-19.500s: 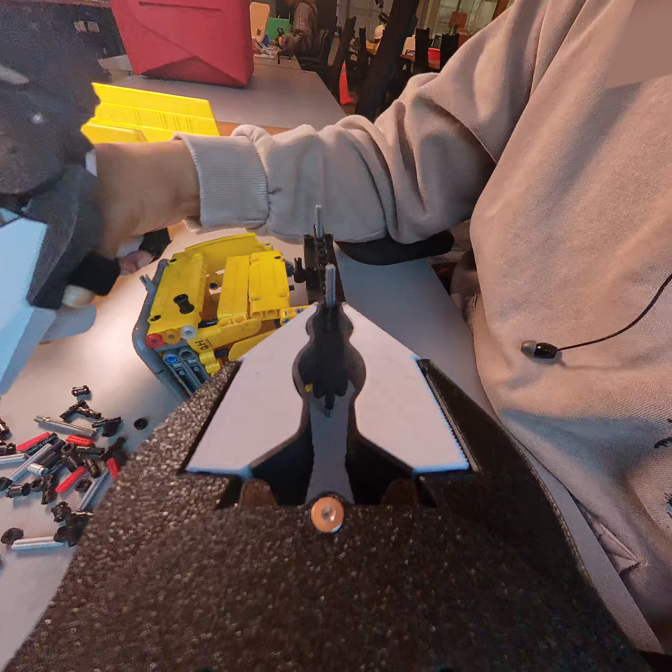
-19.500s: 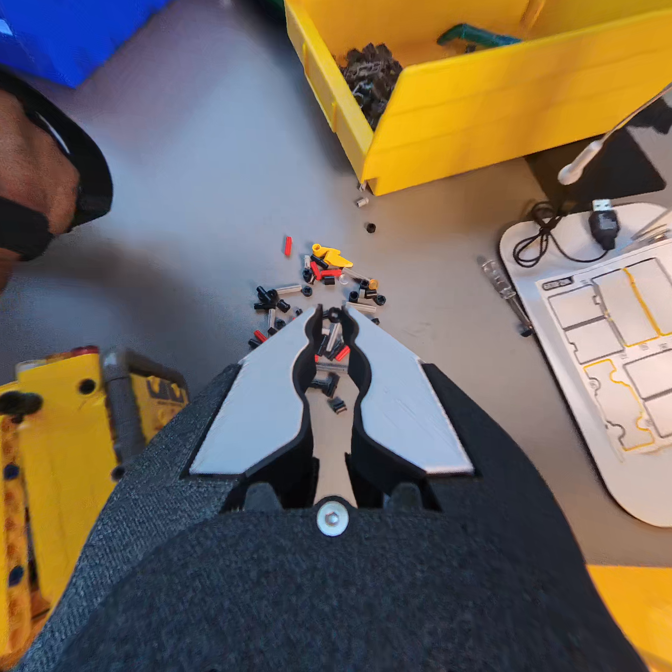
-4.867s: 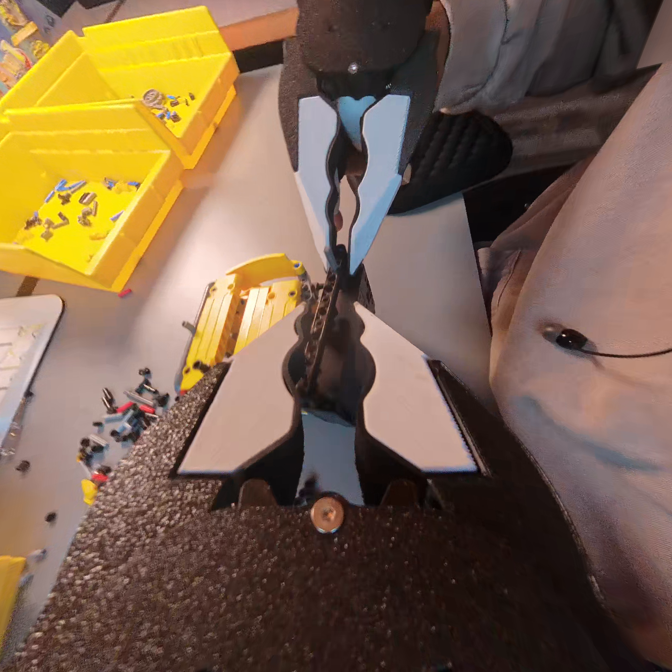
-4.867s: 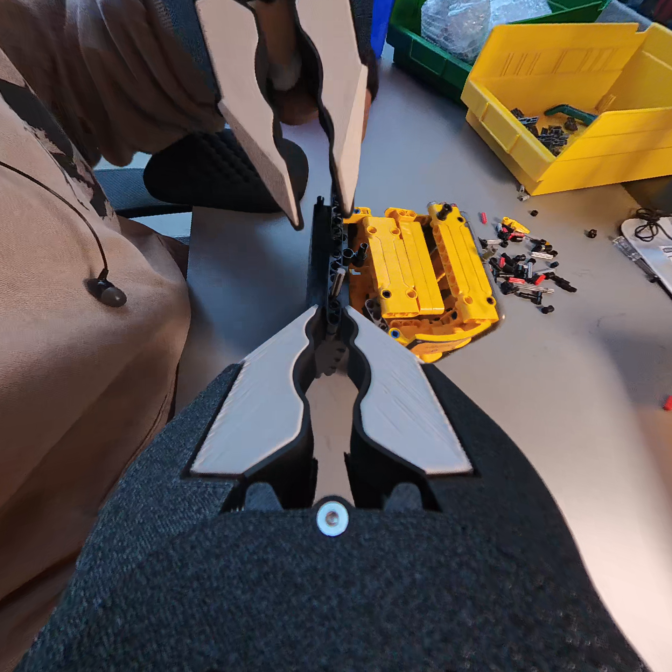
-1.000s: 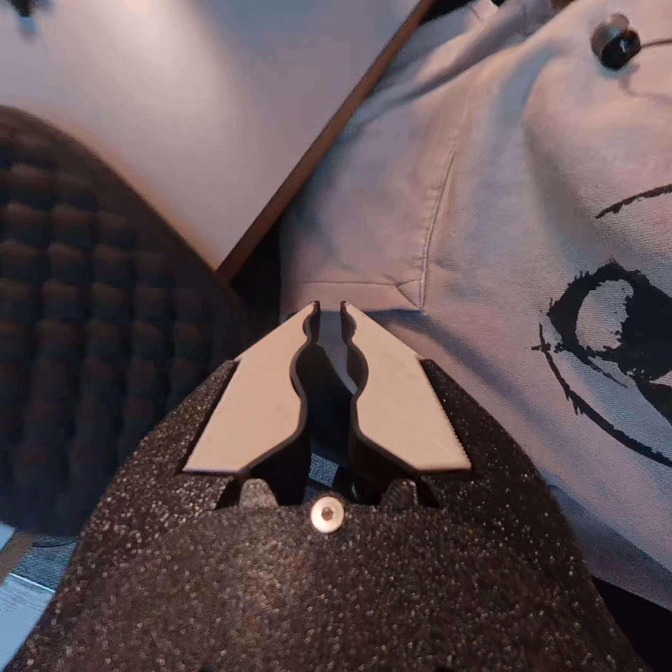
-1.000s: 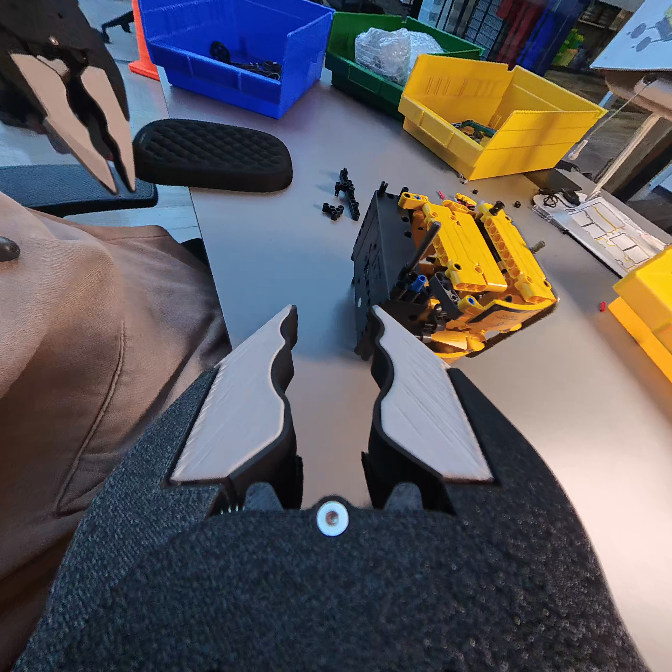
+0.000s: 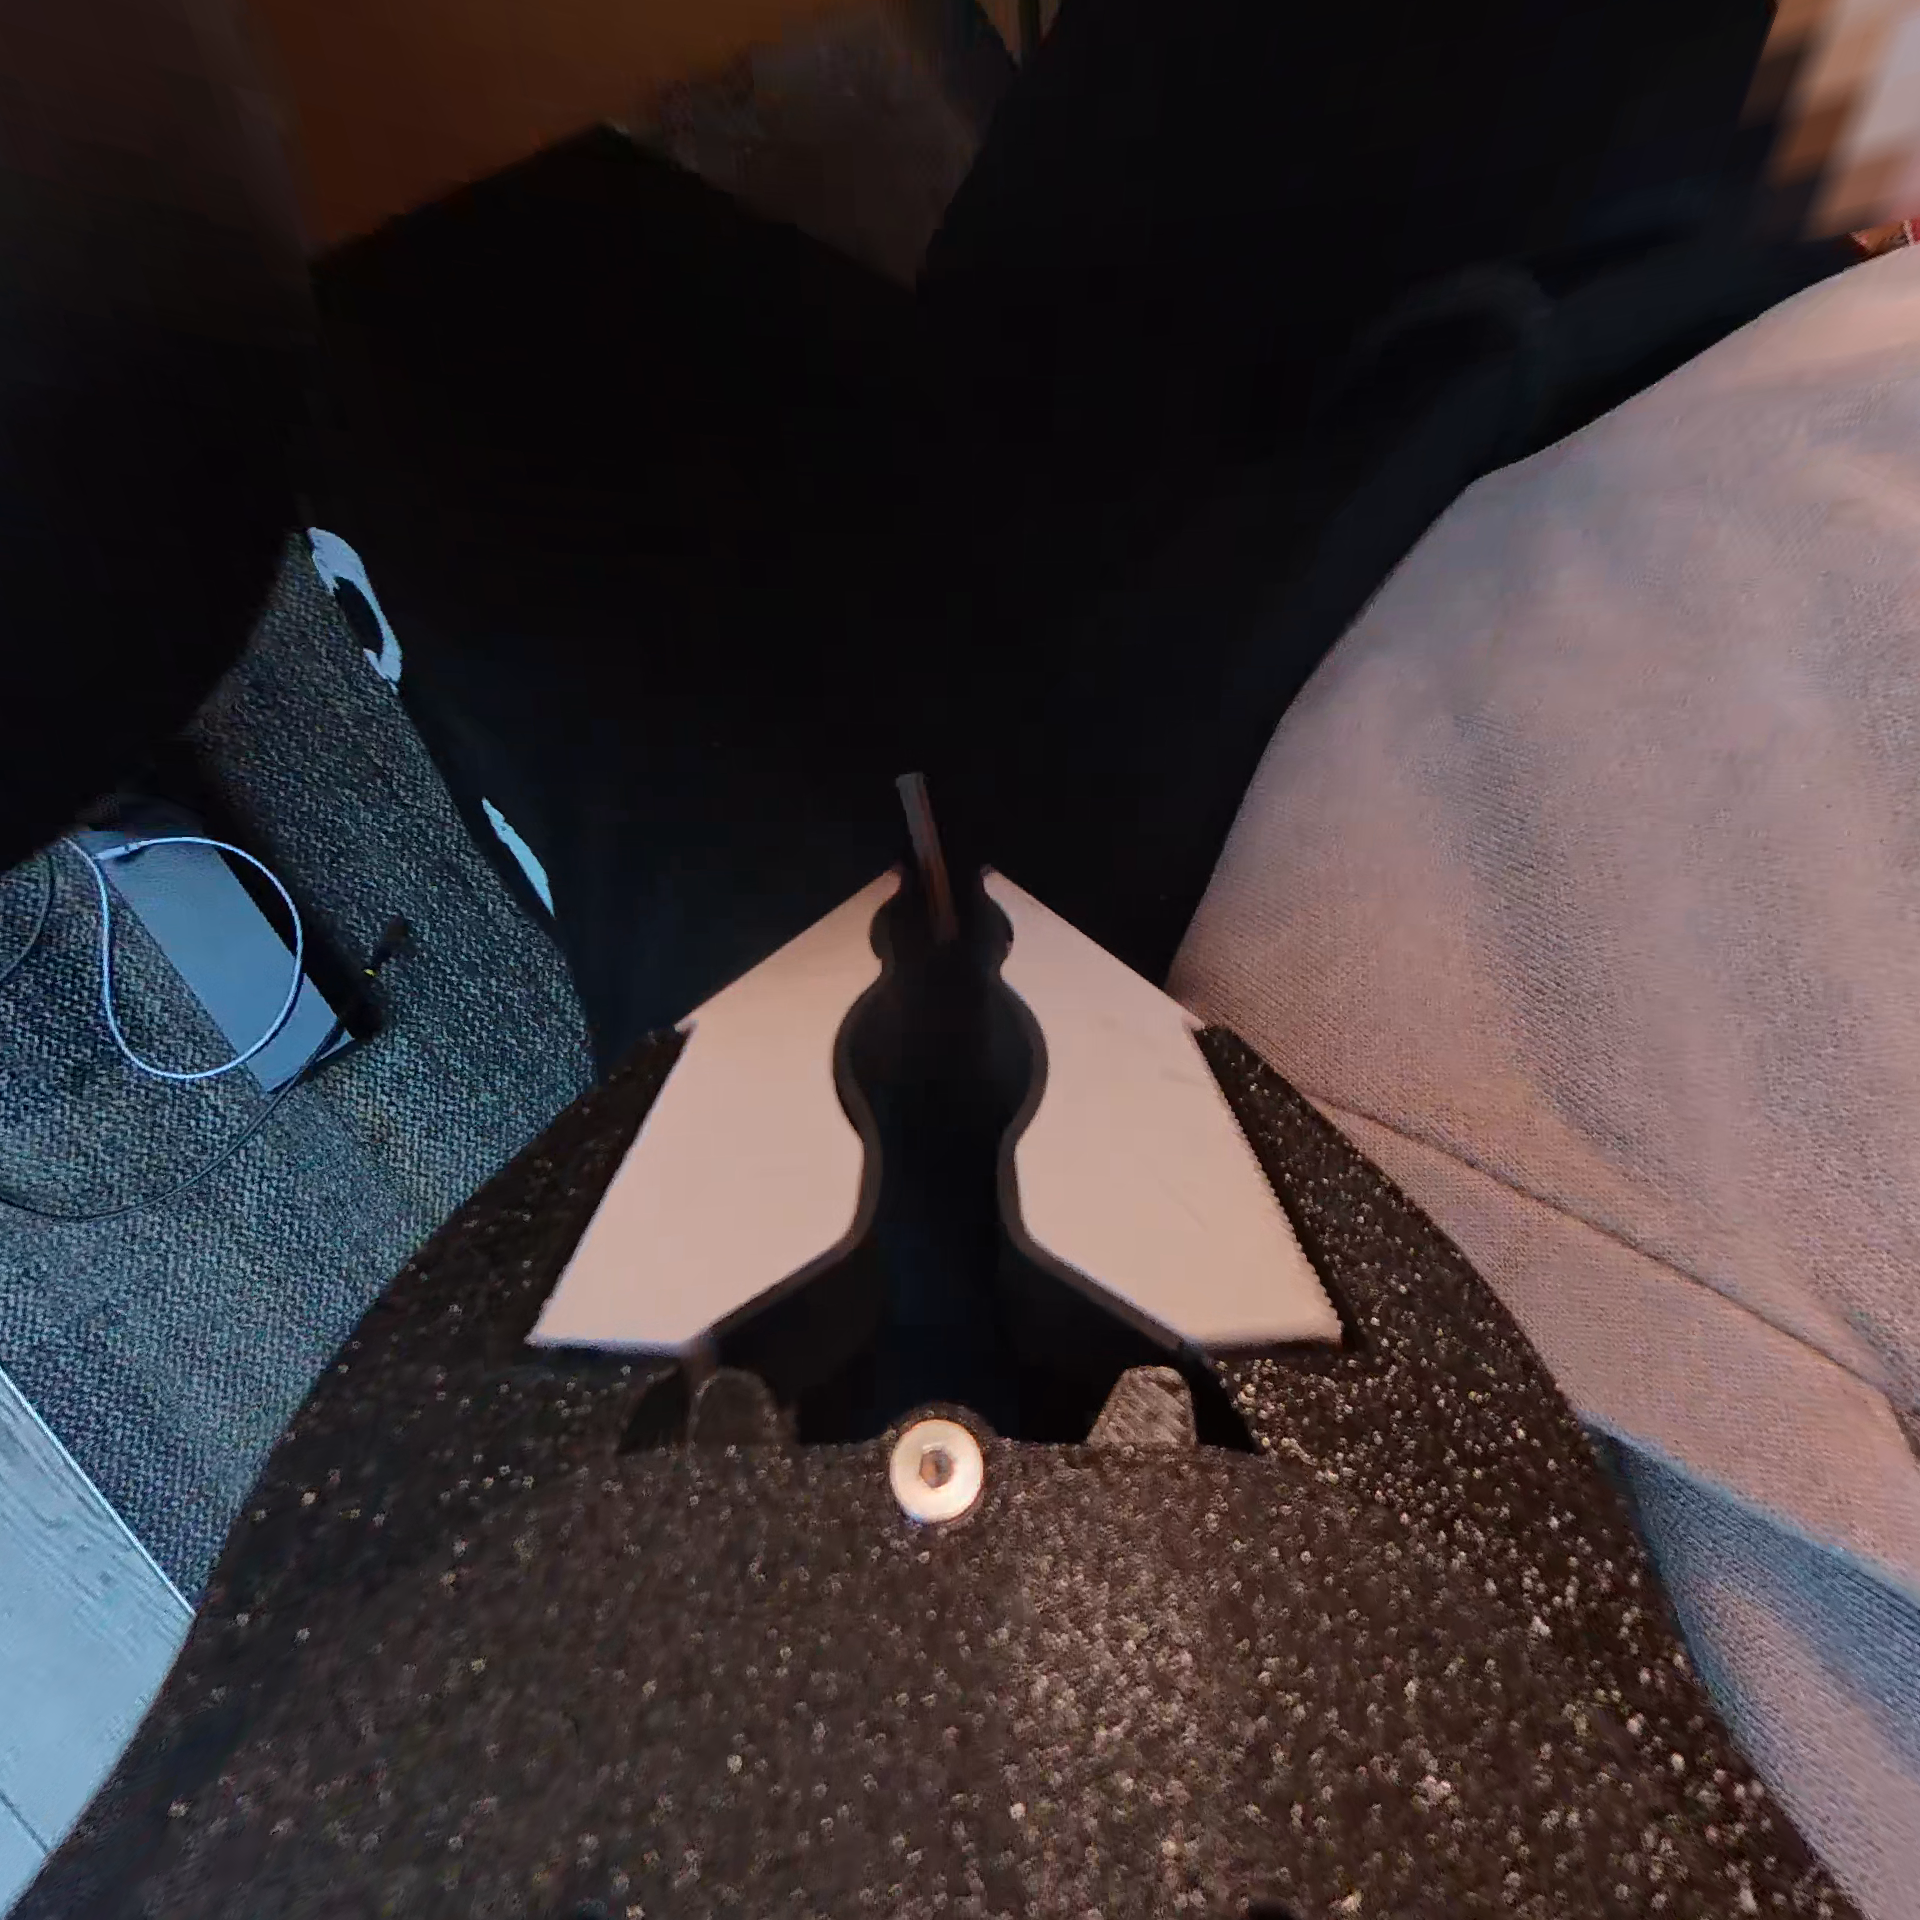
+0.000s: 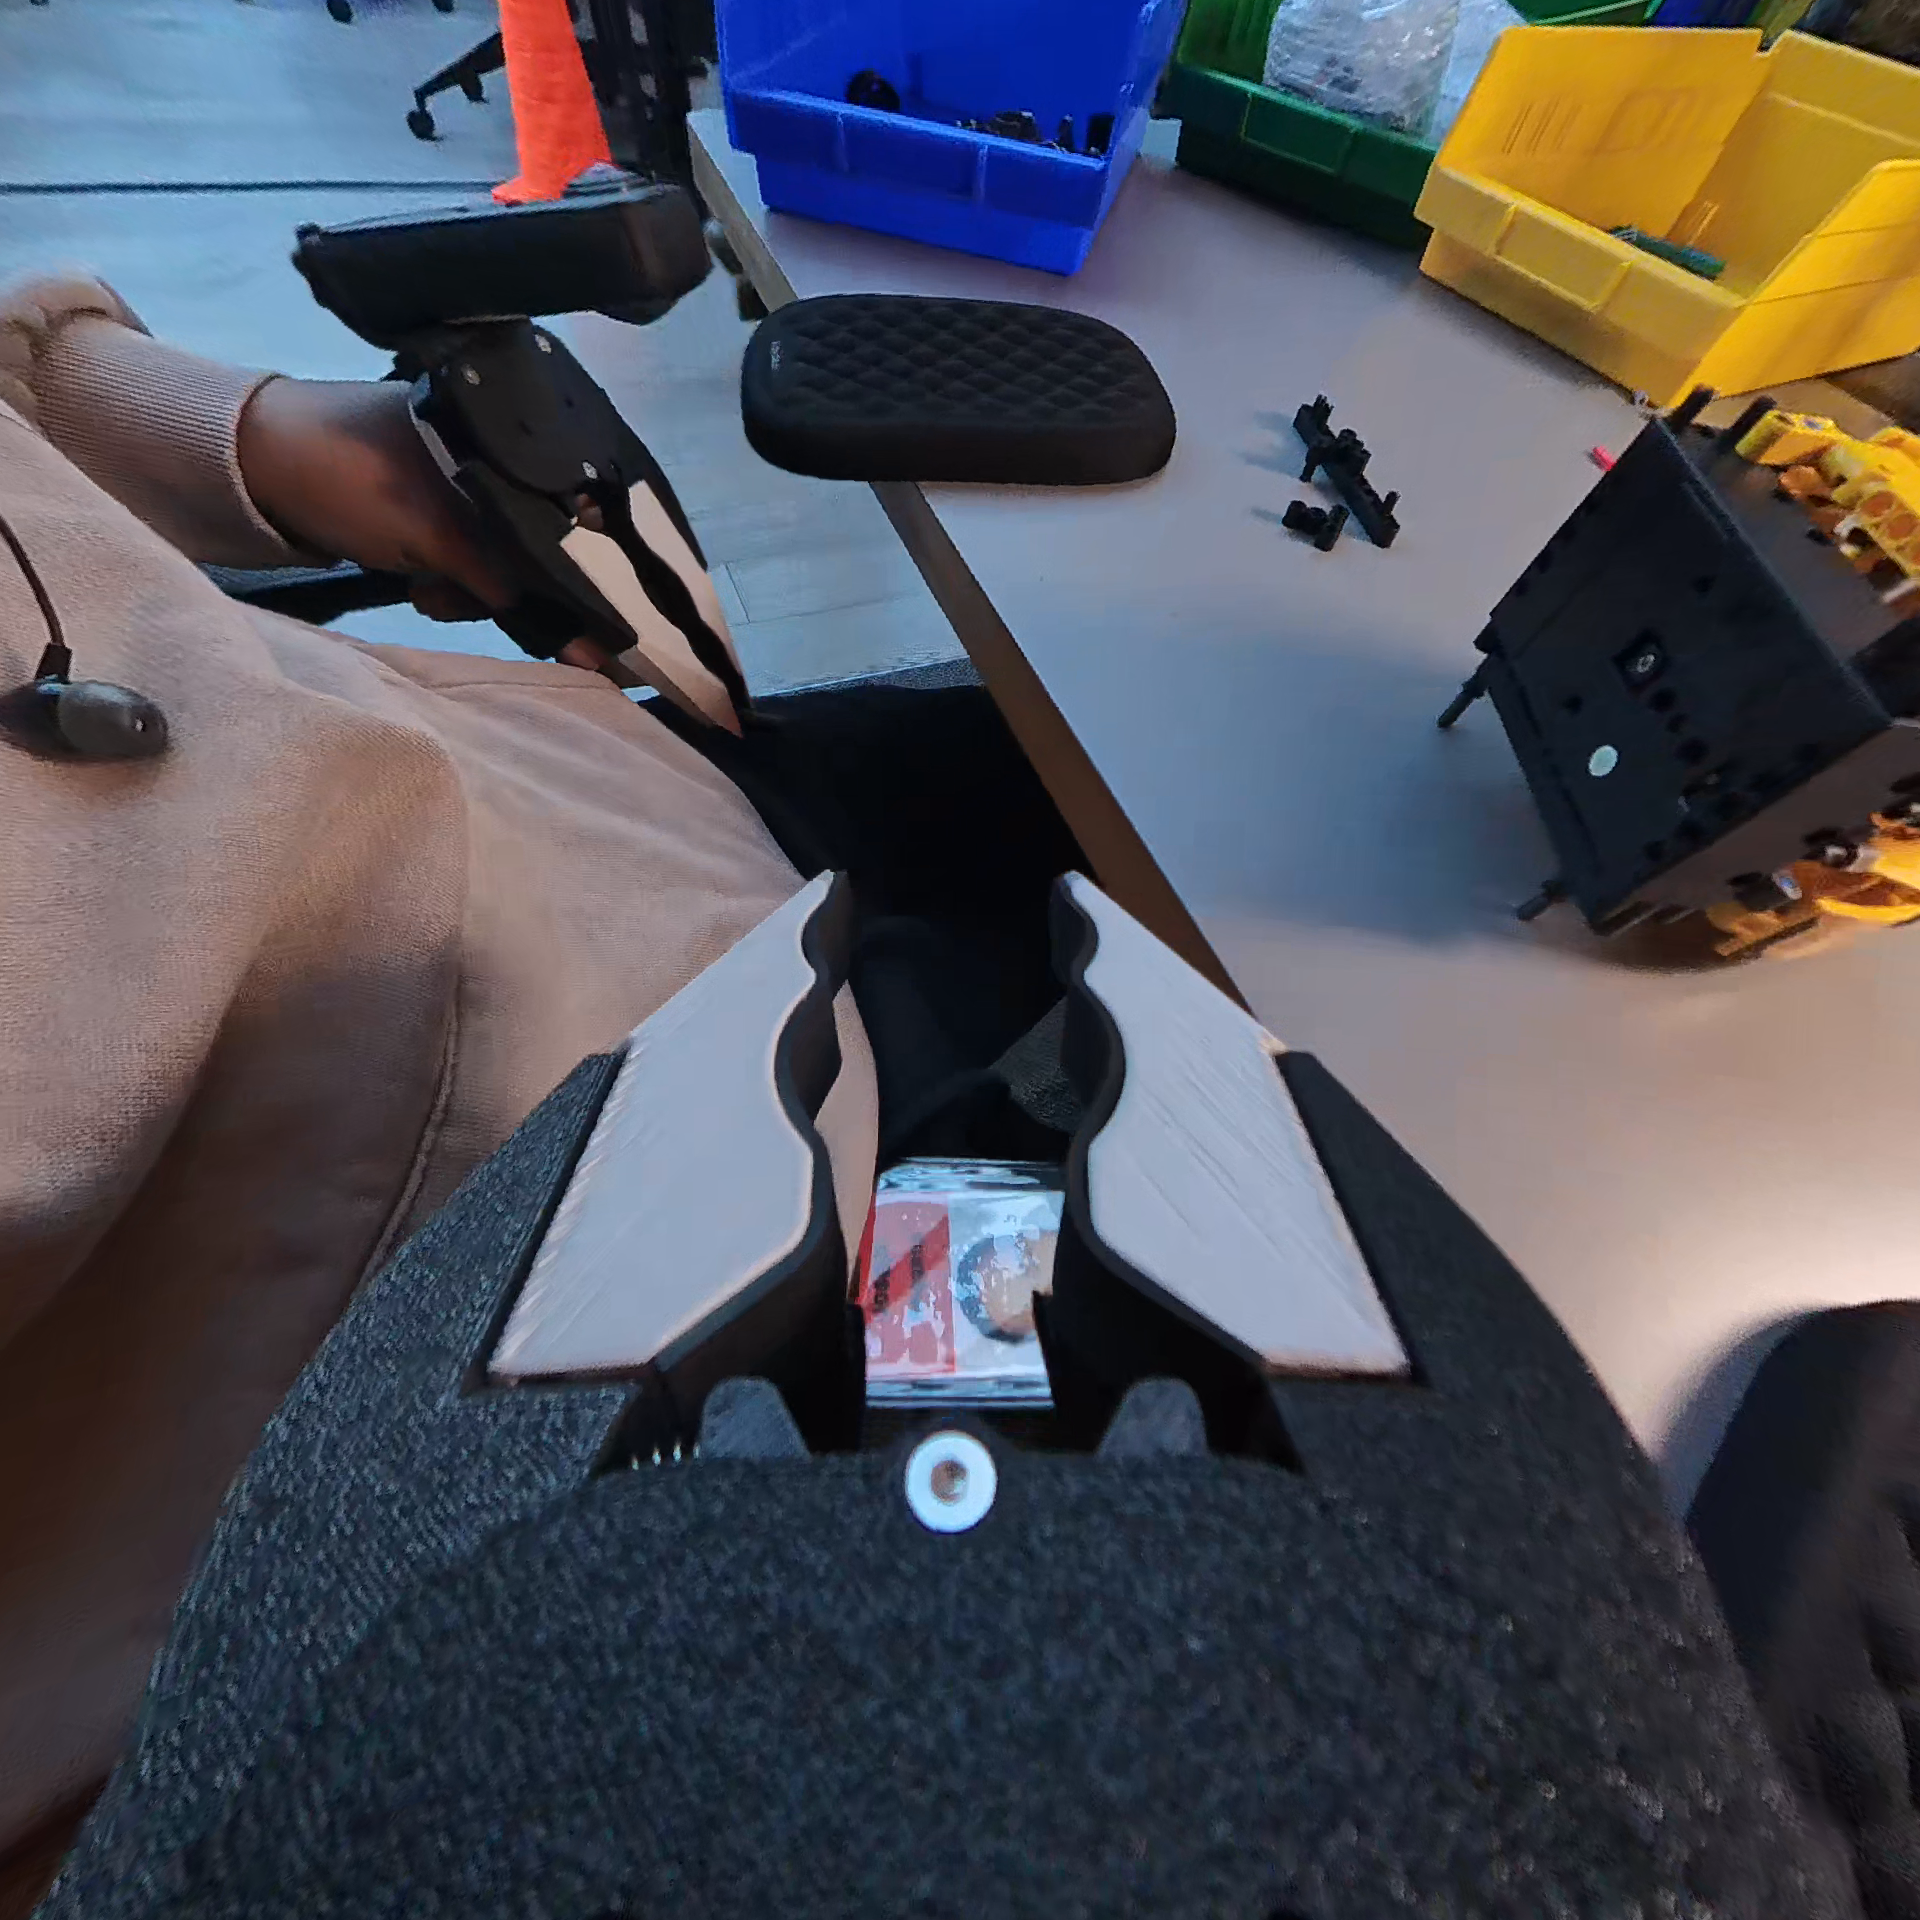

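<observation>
Left wrist view: left gripper [image 7: 940,871] pointed below the surface into dark shadow, fingers drawn nearly together and pinching a thin black rod [image 7: 927,854] that sticks out past the tips. Beige sweatshirt [image 7: 1579,831] filling the right side. Speckled grey carpet [image 7: 208,1164] at lower left, with a white cable [image 7: 260,977] looped over a flat grey box [image 7: 223,961].

Right wrist view: right gripper [image 8: 948,894] held wide open and empty, over the near edge of the grey surface [image 8: 1351,935], above the lap. Small clear packet with a red and white print [image 8: 956,1283] visible between the finger bases. Left gripper [image 8: 717,696] at upper left, off the surface, held by a hand [image 8: 353,499] and angled down toward the lap, tips close together; the rod too small to make out here. Black block with yellow brick parts [image 8: 1694,675] tilted near the right edge of the surface. Small black pieces [image 8: 1340,473] lying beyond it, toward the far side. Black quilted pad [image 8: 956,390] at the left edge. Blue bin [image 8: 935,135], green bin [image 8: 1309,145] and yellow bins [image 8: 1662,197] along the far edge. Orange cone [image 8: 545,104] on the floor past the far left corner. Small black clip microphone [image 8: 99,717] on the sweatshirt.
</observation>
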`<state>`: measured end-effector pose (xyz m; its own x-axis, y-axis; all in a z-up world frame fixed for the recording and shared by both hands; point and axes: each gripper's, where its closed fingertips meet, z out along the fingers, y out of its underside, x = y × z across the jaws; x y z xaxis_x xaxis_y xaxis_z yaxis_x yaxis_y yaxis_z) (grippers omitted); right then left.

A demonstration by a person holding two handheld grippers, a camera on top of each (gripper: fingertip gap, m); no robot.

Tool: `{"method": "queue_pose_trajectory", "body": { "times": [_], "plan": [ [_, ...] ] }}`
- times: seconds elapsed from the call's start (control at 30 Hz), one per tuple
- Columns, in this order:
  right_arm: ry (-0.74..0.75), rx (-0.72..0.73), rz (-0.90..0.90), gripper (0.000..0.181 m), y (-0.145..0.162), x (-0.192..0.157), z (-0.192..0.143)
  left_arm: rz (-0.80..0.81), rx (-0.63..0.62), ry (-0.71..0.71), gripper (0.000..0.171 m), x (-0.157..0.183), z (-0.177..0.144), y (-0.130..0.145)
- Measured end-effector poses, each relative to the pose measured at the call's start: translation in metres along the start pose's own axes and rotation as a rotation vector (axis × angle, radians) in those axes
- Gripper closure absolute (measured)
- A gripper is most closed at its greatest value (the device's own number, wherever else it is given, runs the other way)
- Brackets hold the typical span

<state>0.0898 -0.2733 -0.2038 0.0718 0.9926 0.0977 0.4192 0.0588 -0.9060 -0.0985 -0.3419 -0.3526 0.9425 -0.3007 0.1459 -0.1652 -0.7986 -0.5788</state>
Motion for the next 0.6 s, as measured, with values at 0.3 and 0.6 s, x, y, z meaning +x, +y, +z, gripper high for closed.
{"method": "queue_pose_trajectory", "body": {
  "times": [0.3, 0.6],
  "plan": [
    [-0.002, 0.030, -0.011, 0.145, -0.008, -0.005, -0.005, 0.013, 0.080, 0.039, 0.168, 0.007, -0.028, -0.008],
    [-0.142, 0.089, -0.050, 0.145, -0.037, -0.009, 0.027, 0.203, 0.378, 0.283, 0.168, 0.046, -0.095, -0.112]
  ]
}}
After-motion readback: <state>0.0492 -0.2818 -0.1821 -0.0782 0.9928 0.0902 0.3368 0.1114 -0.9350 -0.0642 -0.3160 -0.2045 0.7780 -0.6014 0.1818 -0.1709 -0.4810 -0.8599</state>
